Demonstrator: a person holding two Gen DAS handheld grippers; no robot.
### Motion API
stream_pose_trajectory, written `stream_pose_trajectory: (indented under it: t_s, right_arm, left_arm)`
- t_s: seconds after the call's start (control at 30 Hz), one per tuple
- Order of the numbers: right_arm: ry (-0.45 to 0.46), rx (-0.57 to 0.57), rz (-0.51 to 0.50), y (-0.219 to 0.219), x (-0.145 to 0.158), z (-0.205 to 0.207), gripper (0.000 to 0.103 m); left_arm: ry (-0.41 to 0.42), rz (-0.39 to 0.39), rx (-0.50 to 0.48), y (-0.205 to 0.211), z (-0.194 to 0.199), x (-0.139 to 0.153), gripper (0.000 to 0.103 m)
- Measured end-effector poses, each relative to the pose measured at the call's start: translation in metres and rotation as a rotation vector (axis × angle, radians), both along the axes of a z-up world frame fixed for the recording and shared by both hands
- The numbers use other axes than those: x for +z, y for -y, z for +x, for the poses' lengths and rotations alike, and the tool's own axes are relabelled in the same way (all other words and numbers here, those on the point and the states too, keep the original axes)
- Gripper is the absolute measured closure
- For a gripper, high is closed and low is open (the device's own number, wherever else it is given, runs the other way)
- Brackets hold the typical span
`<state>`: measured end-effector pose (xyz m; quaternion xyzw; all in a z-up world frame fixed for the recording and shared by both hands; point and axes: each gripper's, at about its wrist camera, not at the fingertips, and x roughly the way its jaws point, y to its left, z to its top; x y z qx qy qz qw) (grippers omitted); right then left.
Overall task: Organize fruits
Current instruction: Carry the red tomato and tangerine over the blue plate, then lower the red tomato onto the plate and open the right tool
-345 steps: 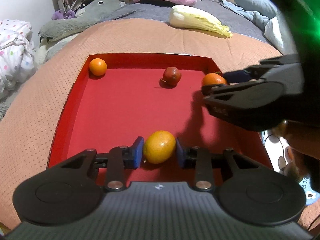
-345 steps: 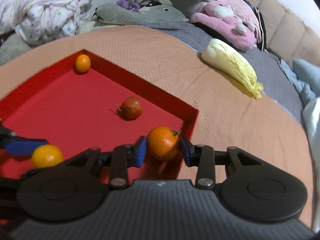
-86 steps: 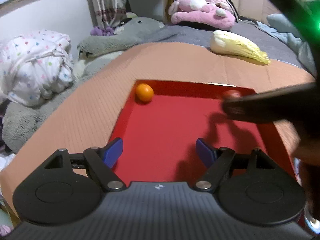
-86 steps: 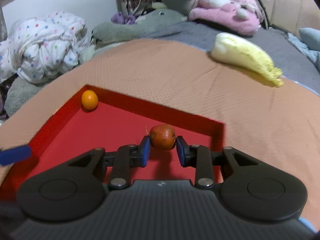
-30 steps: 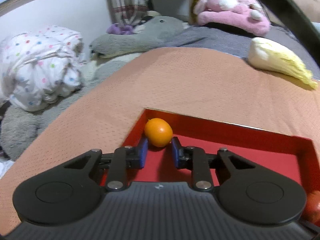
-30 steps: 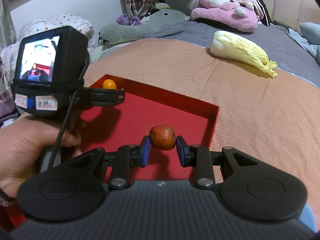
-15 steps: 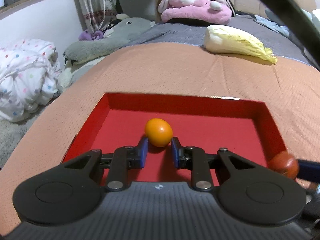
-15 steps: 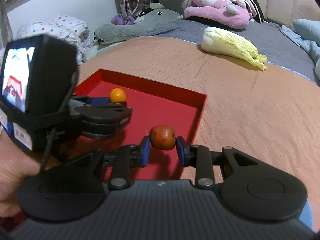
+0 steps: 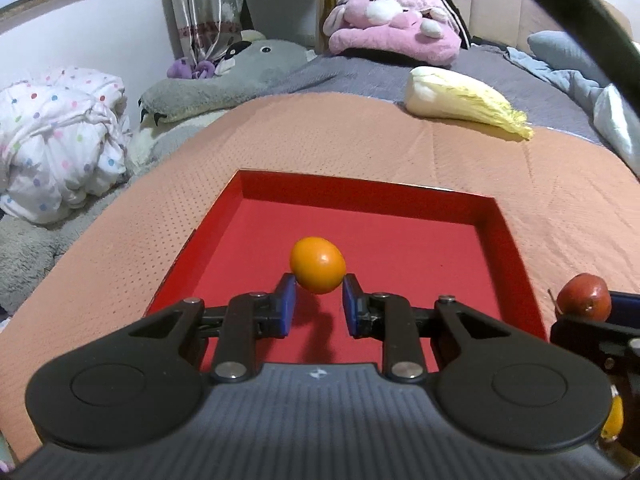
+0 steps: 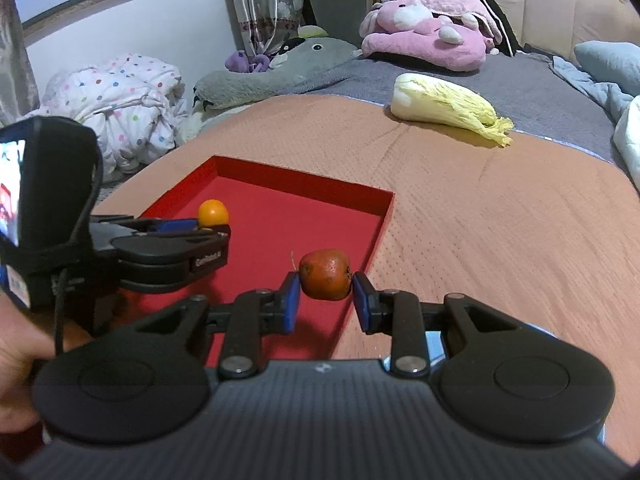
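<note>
Bed (image 9: 400, 152) spread with an orange perforated cover. Directly on it: 1 shallow red tray (image 9: 360, 194), and, well apart toward the far edge, 1 pale napa cabbage (image 9: 460, 104) lying on its side, partly on grey bedding.

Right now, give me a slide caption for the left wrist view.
Left tool grips a small orange fruit above the red tray; the right tool's reddish fruit shows at the frame's right edge.

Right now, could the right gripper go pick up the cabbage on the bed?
Probably not yet. The right gripper is shut on the red fruit, so it must set that down first. Otherwise the blanket between it and the cabbage looks clear.
</note>
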<state>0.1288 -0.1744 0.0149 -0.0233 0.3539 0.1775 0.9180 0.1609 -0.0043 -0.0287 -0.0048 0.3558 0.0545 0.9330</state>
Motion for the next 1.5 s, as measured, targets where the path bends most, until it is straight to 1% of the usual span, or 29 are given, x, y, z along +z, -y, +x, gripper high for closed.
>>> stream_pose_trajectory:
  t_s: [0.2, 0.37, 0.57, 0.73, 0.87, 0.97, 1.07, 1.2, 1.33, 1.5]
  right_arm:
    - [0.011, -0.003, 0.003, 0.008, 0.006, -0.017, 0.071]
    - [0.022, -0.015, -0.004, 0.014, 0.01, -0.025, 0.071]
    - [0.049, -0.047, -0.018, 0.026, 0.019, -0.036, 0.071]
    - [0.076, -0.1, -0.047, 0.046, 0.027, -0.045, 0.071]
    - [0.087, -0.152, -0.074, 0.066, 0.03, -0.051, 0.071]
    - [0.077, -0.185, -0.082, 0.082, 0.025, -0.053, 0.071]
    - [0.061, -0.215, -0.076, 0.096, 0.019, -0.055, 0.071]
    - [0.044, -0.234, -0.068, 0.11, 0.012, -0.056, 0.071]
    - [0.026, -0.251, -0.05, 0.121, 0.003, -0.057, 0.071]
    - [0.018, -0.246, -0.041, 0.123, -0.004, -0.059, 0.071]
  left_arm:
    - [0.022, 0.024, -0.036, 0.019, -0.024, 0.012, 0.073]
    - [0.044, 0.005, -0.061, 0.032, -0.039, 0.027, 0.073]
    - [0.077, 0.012, -0.11, 0.053, -0.054, 0.042, 0.073]
    - [0.106, 0.018, -0.173, 0.075, -0.065, 0.052, 0.073]
    - [0.119, 0.021, -0.228, 0.092, -0.072, 0.052, 0.073]
    - [0.133, 0.02, -0.28, 0.105, -0.077, 0.051, 0.073]
    - [0.128, 0.04, -0.328, 0.119, -0.08, 0.045, 0.073]
    - [0.151, 0.043, -0.405, 0.135, -0.086, 0.04, 0.073]
    - [0.145, 0.04, -0.473, 0.144, -0.093, 0.033, 0.073]
    - [0.139, 0.036, -0.577, 0.155, -0.107, 0.026, 0.073]
